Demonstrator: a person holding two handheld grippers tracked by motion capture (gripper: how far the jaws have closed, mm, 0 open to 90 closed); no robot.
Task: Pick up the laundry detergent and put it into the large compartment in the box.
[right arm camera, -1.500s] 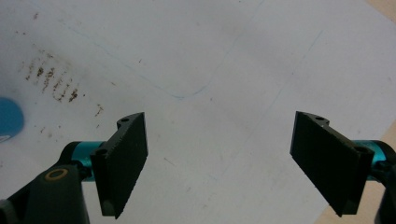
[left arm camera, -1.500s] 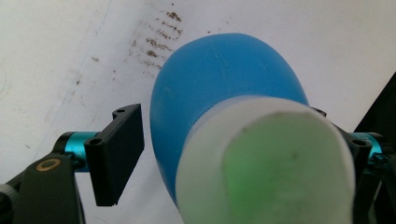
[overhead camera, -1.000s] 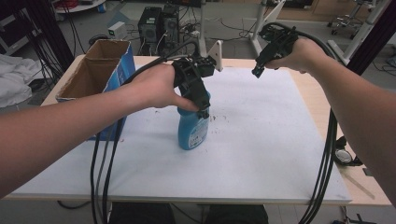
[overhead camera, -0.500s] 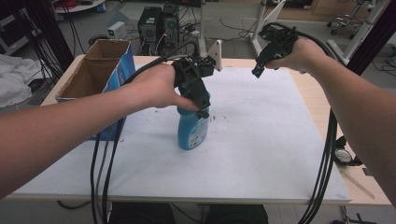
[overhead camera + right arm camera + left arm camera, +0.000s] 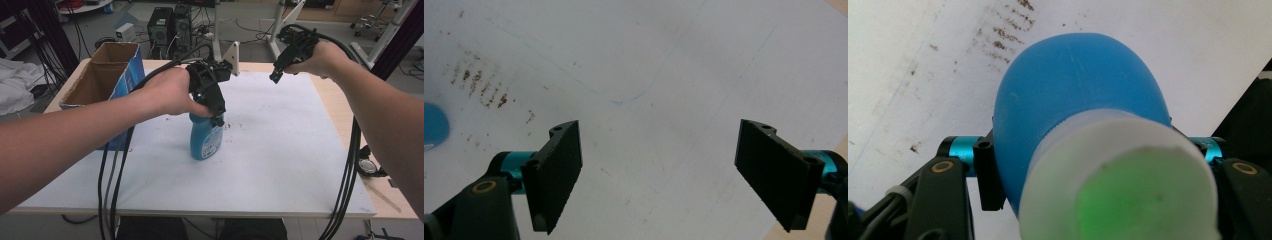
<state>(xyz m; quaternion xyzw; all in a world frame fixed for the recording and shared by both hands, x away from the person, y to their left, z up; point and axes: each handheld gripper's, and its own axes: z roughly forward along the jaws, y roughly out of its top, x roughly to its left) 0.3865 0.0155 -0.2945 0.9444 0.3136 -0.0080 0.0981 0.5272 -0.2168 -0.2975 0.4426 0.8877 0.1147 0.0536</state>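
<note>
A blue bottle (image 5: 205,137) with a white cap stands upright on the white mat (image 5: 285,150), left of the middle. My left gripper (image 5: 216,114) comes down on its top from above. In the left gripper view the bottle (image 5: 1073,100) sits between the jaws, whose pads (image 5: 989,175) press its shoulder; they have just been closing on it. The white cap (image 5: 1128,175) has a green top. My right gripper (image 5: 276,75) hangs above the far right of the mat, open (image 5: 659,170) with nothing between its pads.
An open cardboard box (image 5: 100,75) with a blue side stands at the table's far left. A white bracket (image 5: 232,57) rises at the far edge. Brown specks (image 5: 479,85) mark the mat near the bottle (image 5: 434,125). Black cables (image 5: 110,180) trail off the front edge.
</note>
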